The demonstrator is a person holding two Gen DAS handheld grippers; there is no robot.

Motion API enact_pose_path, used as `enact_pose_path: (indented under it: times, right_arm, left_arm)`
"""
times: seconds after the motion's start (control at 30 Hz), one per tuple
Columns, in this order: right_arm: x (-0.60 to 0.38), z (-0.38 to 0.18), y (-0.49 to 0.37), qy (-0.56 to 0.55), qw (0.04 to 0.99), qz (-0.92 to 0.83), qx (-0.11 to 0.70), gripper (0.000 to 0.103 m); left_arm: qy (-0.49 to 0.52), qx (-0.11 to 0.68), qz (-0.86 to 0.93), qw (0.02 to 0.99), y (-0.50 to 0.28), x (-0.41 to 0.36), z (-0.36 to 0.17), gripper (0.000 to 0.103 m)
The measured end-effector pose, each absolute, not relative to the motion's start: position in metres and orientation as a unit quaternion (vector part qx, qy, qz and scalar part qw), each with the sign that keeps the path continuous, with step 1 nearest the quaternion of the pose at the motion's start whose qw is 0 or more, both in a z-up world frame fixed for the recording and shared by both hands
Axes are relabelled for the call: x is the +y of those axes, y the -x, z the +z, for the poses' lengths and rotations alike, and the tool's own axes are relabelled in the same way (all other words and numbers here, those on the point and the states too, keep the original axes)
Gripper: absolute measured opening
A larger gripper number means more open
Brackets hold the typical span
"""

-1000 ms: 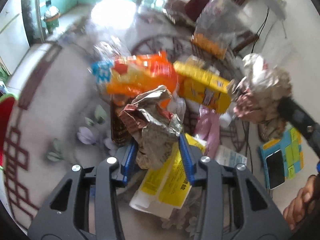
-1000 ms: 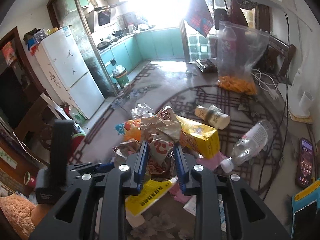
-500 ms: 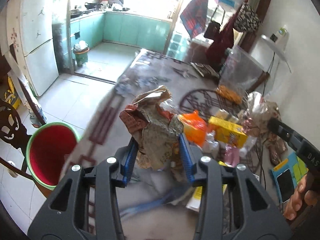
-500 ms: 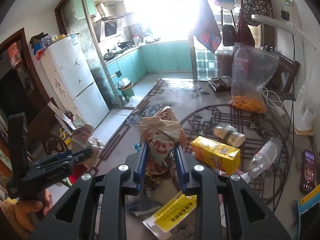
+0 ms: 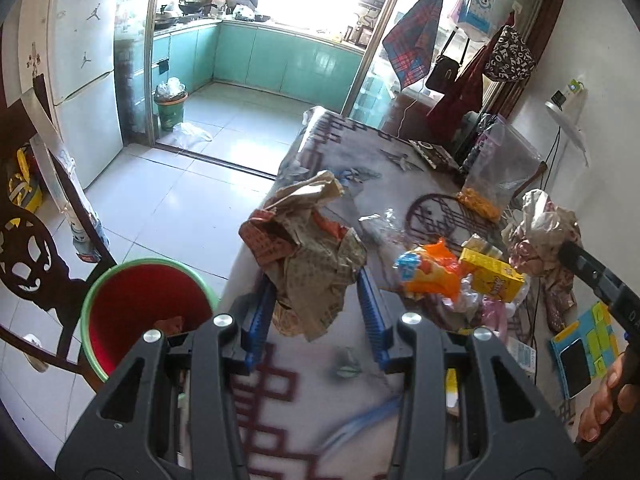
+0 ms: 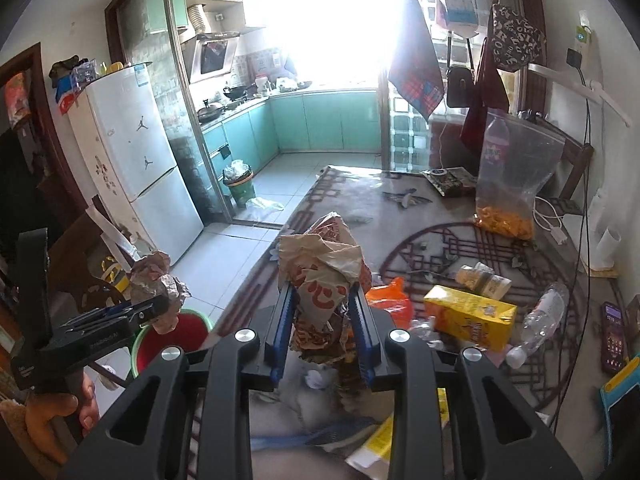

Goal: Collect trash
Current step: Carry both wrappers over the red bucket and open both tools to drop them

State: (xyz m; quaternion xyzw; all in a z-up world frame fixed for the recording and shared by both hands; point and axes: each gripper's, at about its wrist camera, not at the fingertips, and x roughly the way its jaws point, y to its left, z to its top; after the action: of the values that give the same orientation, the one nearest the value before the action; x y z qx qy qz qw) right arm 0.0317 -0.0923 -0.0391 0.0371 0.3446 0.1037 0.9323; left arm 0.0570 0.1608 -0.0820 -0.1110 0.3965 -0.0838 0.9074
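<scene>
Both hands have swung away from the middle of the table toward its near left edge. The left gripper (image 5: 318, 312) pinches a crumpled paper wad (image 5: 308, 256), which now hangs right at that edge, just beside the red bucket (image 5: 140, 312) on the floor. The right gripper (image 6: 322, 330) clamps a crumpled wrapper (image 6: 324, 280) over the table. The yellow box (image 6: 468, 316) and plastic bottle (image 6: 540, 316) lie farther in, uncollected. I'd say the drop comes next.
</scene>
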Motion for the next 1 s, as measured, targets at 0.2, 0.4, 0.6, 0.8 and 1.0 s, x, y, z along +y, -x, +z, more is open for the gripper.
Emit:
enact_pose_path:
  times: [0.2,0.4,0.6,0.8,1.0]
  right_arm:
    - [-0.052,-0.042,-0.039,-0.033,0.93,0.111,0.348,0.028]
    - [-0.009,-0.051,-0.05,-0.023,0.923,0.129,0.361,0.028]
    - [0.03,-0.065,-0.065,-0.009,0.91,0.158,0.382,0.028]
    - [0.073,-0.084,-0.078,-0.002,0.889,0.209,0.407,0.029]
    - [0.109,-0.102,-0.089,0.008,0.869,0.248,0.429,0.029]
  left_arm:
    - [0.108,0.397,-0.081,0.908,-0.062,0.198,-0.085,0.04]
    - [0.111,0.406,-0.07,0.904,-0.068,0.234,-0.093,0.04]
    - [0.124,0.419,-0.054,0.898,-0.072,0.266,-0.105,0.04]
    - [0.14,0.44,-0.029,0.886,-0.076,0.295,-0.125,0.04]
    - [0.155,0.456,0.001,0.876,-0.078,0.322,-0.142,0.04]
